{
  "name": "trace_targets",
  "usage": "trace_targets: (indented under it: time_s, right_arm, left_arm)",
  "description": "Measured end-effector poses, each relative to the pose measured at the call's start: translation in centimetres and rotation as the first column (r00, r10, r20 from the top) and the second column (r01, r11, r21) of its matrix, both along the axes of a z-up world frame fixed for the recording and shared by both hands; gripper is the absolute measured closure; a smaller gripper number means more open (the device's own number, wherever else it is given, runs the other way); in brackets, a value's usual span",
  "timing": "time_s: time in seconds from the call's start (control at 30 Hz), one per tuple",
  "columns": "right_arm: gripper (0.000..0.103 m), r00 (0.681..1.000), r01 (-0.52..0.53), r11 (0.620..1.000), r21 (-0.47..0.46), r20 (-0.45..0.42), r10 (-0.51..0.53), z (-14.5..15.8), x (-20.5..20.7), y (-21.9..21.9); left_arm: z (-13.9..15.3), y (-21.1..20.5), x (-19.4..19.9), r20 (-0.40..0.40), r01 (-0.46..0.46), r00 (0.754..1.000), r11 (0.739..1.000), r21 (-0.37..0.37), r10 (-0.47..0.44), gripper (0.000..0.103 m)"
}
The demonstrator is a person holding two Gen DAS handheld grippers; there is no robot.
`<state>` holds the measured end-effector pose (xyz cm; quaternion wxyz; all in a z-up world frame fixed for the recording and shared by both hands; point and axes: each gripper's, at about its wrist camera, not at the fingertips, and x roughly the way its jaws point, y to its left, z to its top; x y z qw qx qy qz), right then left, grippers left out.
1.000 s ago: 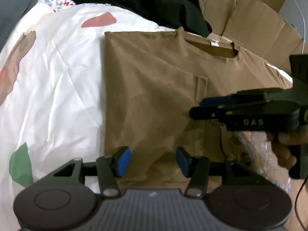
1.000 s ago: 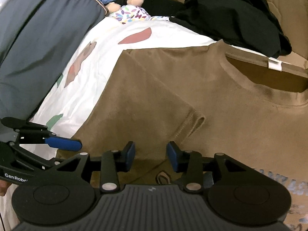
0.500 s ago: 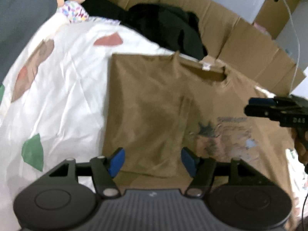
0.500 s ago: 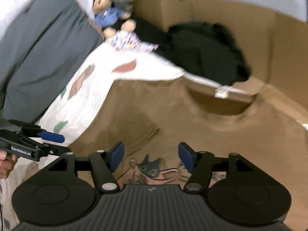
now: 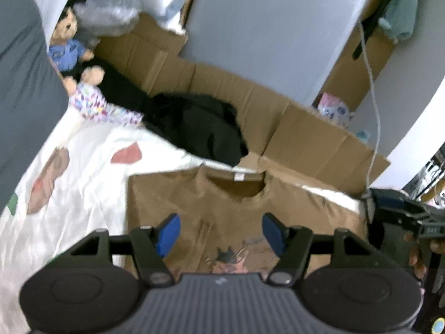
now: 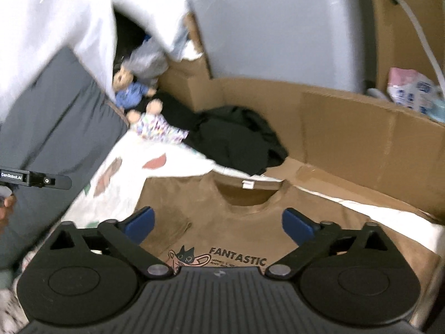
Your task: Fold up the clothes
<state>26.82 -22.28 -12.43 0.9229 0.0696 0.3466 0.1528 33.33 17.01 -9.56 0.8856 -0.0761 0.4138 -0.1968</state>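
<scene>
A brown T-shirt (image 5: 236,211) lies flat on a white sheet (image 5: 83,194), collar at the far end. Its left sleeve is folded in over the front. A cat print and the word FANTASTIC show on its chest (image 6: 236,258). My left gripper (image 5: 221,232) hangs open above the shirt with nothing between its blue pads. My right gripper (image 6: 219,222) is also above the shirt, its jaws opening wide and empty. Each gripper shows at the edge of the other's view: the right gripper (image 5: 389,206) in a hand, and the left gripper (image 6: 55,181).
A pile of black clothing (image 5: 200,128) lies beyond the collar. Cardboard walls (image 5: 306,128) line the far side. Two dolls (image 5: 91,103) lie at the far left corner next to a grey cushion (image 5: 22,97). A white cable (image 5: 372,111) hangs at the right.
Both grippers have risen and drawn back from the shirt, so more of the room shows. Both sets of jaws have widened, the right one most. The shirt lies still.
</scene>
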Motion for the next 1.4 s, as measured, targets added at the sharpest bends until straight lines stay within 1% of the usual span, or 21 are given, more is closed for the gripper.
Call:
trace_targets:
  time_s: [0.07, 0.1, 0.13, 0.23, 0.27, 0.5, 0.53, 0.63, 0.77, 0.9, 0.97, 1.07, 1.23, 1.33, 1.4]
  right_arm:
    - [0.000, 1.000, 0.009, 1.000, -0.013, 0.011, -0.009, 1.1, -1.1, -1.1]
    - [0.000, 1.000, 0.020, 1.000, -0.010, 0.011, -0.020, 1.6, -1.6, -1.8]
    - [0.000, 0.999, 0.032, 0.999, -0.008, 0.010, -0.032, 2.0, -2.2, -2.4]
    - [0.000, 0.997, 0.071, 0.997, -0.020, 0.012, -0.071, 2.7, -3.6, -3.6]
    - [0.000, 0.996, 0.084, 0.996, -0.036, 0.024, -0.084, 3.1, -4.6, -4.3]
    - [0.000, 0.991, 0.136, 0.990, -0.037, 0.017, -0.135, 3.6, -7.9, -7.3]
    - [0.000, 0.990, 0.143, 0.989, -0.043, 0.018, -0.143, 3.7, -8.5, -7.7]
    - [0.000, 0.987, 0.158, 0.985, -0.065, 0.034, -0.156, 4.0, -9.6, -8.5]
    - [0.000, 0.983, 0.181, 0.979, -0.094, 0.049, -0.177, 4.8, -10.5, -9.2]
    - [0.000, 0.979, 0.201, 0.974, -0.101, 0.063, -0.195, 5.2, -11.3, -9.8]
    - [0.000, 0.972, 0.230, 0.968, -0.103, 0.067, -0.224, 5.0, -11.6, -10.2]
    - [0.000, 0.963, 0.267, 0.961, -0.076, 0.063, -0.263, 4.3, -11.8, -10.9]
    - [0.000, 0.952, 0.305, 0.949, -0.086, 0.038, -0.303, 2.1, -11.8, -12.1]
    - [0.000, 0.949, 0.316, 0.944, -0.089, 0.021, -0.316, 0.9, -11.6, -12.6]
    - [0.000, 0.947, 0.321, 0.944, -0.079, -0.001, -0.322, -0.5, -11.1, -13.2]
  left_arm:
    - [1.2, -0.6, 0.0, 0.012, 0.012, 1.000, 1.000, 0.008, -0.012, 0.032]
    - [1.6, -0.9, -0.1, 0.018, 0.016, 1.000, 1.000, 0.012, -0.016, 0.028]
    - [2.4, -1.2, -0.2, 0.030, 0.018, 0.999, 1.000, 0.015, -0.018, 0.028]
    - [3.2, -1.5, -0.7, 0.051, 0.024, 0.998, 1.000, -0.006, -0.024, 0.025]
    - [3.8, -2.0, -0.8, 0.059, 0.029, 0.998, 0.999, -0.021, -0.028, 0.025]
    - [4.7, -4.5, -1.3, 0.066, 0.075, 0.995, 0.997, -0.017, -0.074, 0.025]
    - [4.9, -5.2, -1.4, 0.070, 0.104, 0.992, 0.995, -0.010, -0.103, 0.025]
    - [5.2, -6.6, -1.6, 0.081, 0.134, 0.988, 0.991, 0.011, -0.134, 0.025]
    - [5.5, -8.0, -1.7, 0.106, 0.138, 0.985, 0.990, -0.008, -0.136, 0.025]
    - [5.3, -9.2, -1.6, 0.096, 0.169, 0.981, 0.985, -0.017, -0.167, 0.025]
    - [5.2, -9.9, -1.4, 0.095, 0.187, 0.978, 0.982, -0.006, -0.186, 0.025]
    - [4.9, -11.1, -0.5, 0.093, 0.237, 0.968, 0.972, -0.007, -0.235, 0.025]
    - [3.9, -12.5, 0.9, 0.079, 0.272, 0.959, 0.962, 0.007, -0.272, 0.025]
    - [2.1, -14.1, 2.7, 0.063, 0.292, 0.954, 0.956, 0.016, -0.292, 0.025]
    - [1.2, -15.0, 3.6, 0.056, 0.302, 0.952, 0.953, 0.011, -0.302, 0.025]
